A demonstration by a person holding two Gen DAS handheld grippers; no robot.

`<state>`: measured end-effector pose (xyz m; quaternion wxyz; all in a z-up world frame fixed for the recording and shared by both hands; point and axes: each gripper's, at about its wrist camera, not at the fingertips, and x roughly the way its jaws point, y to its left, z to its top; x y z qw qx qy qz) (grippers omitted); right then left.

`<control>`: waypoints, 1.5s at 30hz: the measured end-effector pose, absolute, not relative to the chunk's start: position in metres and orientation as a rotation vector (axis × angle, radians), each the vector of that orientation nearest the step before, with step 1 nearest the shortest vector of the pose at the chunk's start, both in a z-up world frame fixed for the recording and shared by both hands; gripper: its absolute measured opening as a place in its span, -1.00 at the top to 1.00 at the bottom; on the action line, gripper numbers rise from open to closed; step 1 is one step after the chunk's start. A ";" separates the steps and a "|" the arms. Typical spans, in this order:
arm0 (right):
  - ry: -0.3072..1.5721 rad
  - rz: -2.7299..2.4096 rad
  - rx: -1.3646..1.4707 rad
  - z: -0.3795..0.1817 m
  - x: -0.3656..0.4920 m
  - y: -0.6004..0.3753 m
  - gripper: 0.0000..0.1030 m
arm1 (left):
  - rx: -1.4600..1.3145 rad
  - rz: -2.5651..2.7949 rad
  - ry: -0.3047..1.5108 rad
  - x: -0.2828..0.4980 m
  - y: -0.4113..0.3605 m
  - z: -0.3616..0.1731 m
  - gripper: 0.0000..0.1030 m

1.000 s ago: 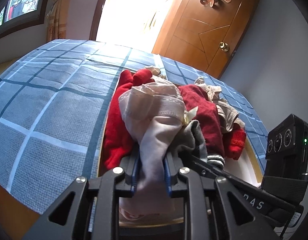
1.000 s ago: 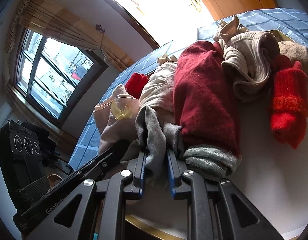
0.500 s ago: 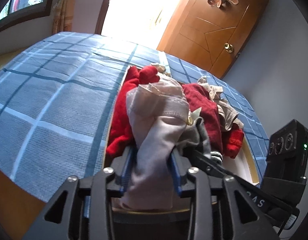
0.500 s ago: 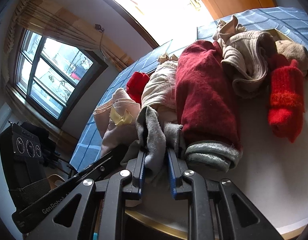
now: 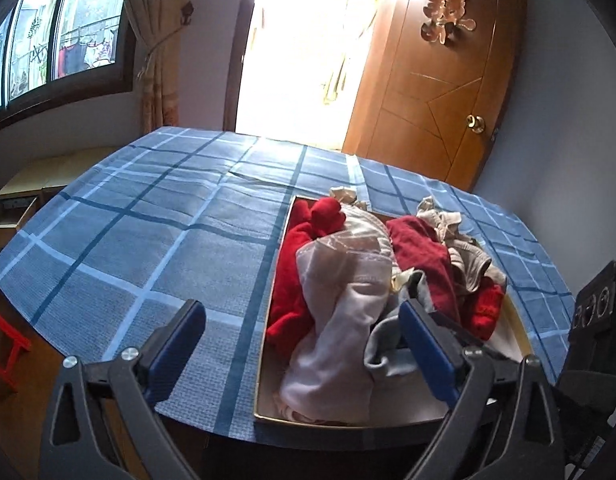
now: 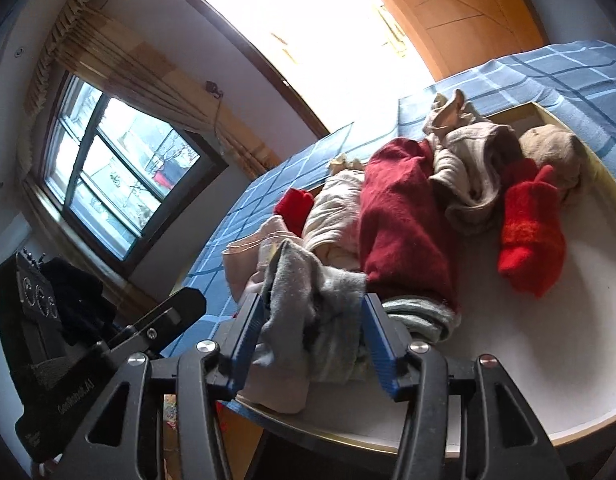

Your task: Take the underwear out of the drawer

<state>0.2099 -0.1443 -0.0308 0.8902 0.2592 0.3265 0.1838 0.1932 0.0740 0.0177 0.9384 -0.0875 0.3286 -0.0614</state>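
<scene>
Leftmost, the checked bedspread [image 5: 140, 240] covers the bed; a shallow drawer [image 5: 268, 312] lies on its right half. Left gripper [image 5: 304, 332]: released, its jaws just opened wide, the blue pads clear of all cloth. Between and just beyond them, the pale underwear [image 5: 339, 312] lies slumped over the near left part of the drawer, touching neither pad. Left of it, a red garment [image 5: 292, 280] lies along the drawer's left wall; right of it, a grey sock [image 5: 391, 332], then a dark red garment [image 5: 423, 252] and a beige heap [image 5: 463, 252] at the far right.

Right gripper [image 6: 313, 332]: jaws just opened about halfway, the grey sock [image 6: 296, 292] bunched between them; whether the pads touch it cannot be told, and no firm clench shows. Right of the sock, the dark red garment [image 6: 403, 224], the beige heap [image 6: 467, 168] and a red mitten [image 6: 531, 236] on the white drawer floor [image 6: 527, 360].
</scene>
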 end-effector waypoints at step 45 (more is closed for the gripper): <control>0.488 0.136 0.333 -0.032 0.117 -0.197 -0.49 | -0.007 -0.129 0.664 0.137 0.040 -0.032 -0.99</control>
